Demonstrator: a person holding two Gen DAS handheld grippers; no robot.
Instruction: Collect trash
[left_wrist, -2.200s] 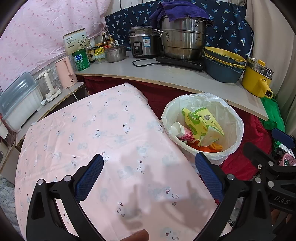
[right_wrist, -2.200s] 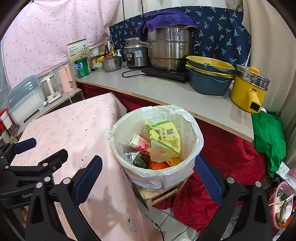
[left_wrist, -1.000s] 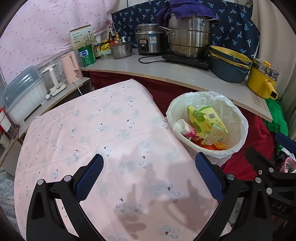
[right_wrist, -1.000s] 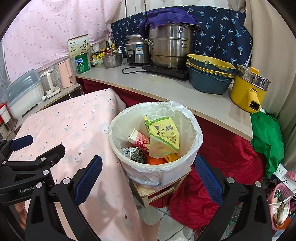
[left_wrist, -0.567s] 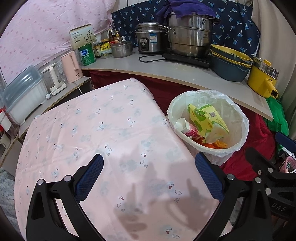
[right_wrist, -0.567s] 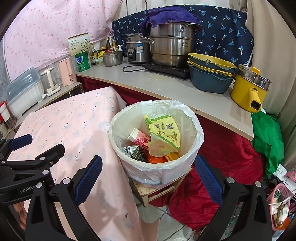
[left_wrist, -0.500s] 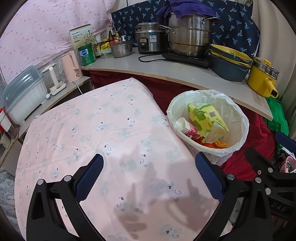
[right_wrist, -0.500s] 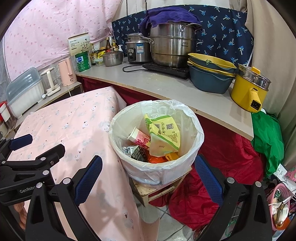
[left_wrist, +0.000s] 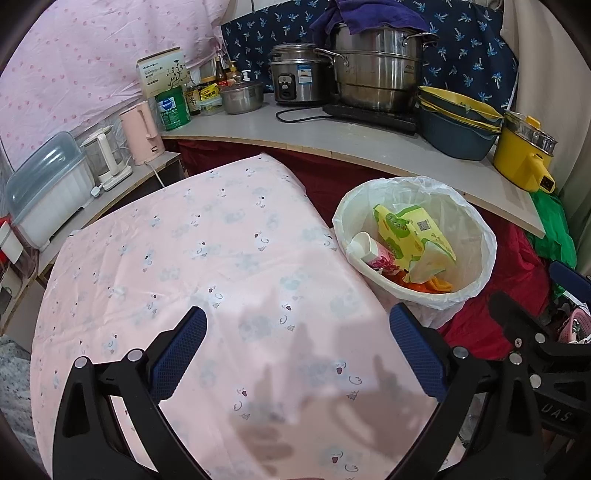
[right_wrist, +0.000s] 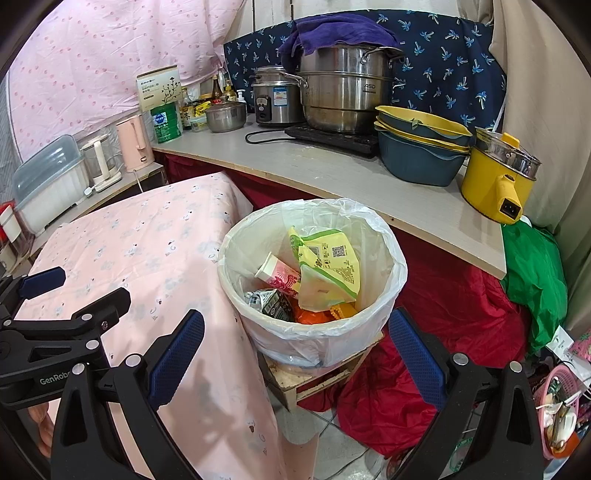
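On steamer pot (right_wrist: 343, 99): "ASD" lettering.

I'm looking at a small home kitchen. Along the worktop (right_wrist: 325, 173) stand a rice cooker (right_wrist: 275, 99), a big steel steamer pot (right_wrist: 343, 92) on a hotplate, stacked basins (right_wrist: 417, 147) and a yellow electric pot (right_wrist: 496, 177). Kettles (right_wrist: 135, 147), sauce bottles (right_wrist: 218, 86) and a lined bin (right_wrist: 314, 332) of wrappers sit nearby.

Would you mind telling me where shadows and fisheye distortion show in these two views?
Left wrist view: soft gripper shadows fall on the pink tablecloth near the bottom, and the counter edge bows. Right wrist view: a shadow lies on the cloth's hanging side, and dark vignette fills the corners.
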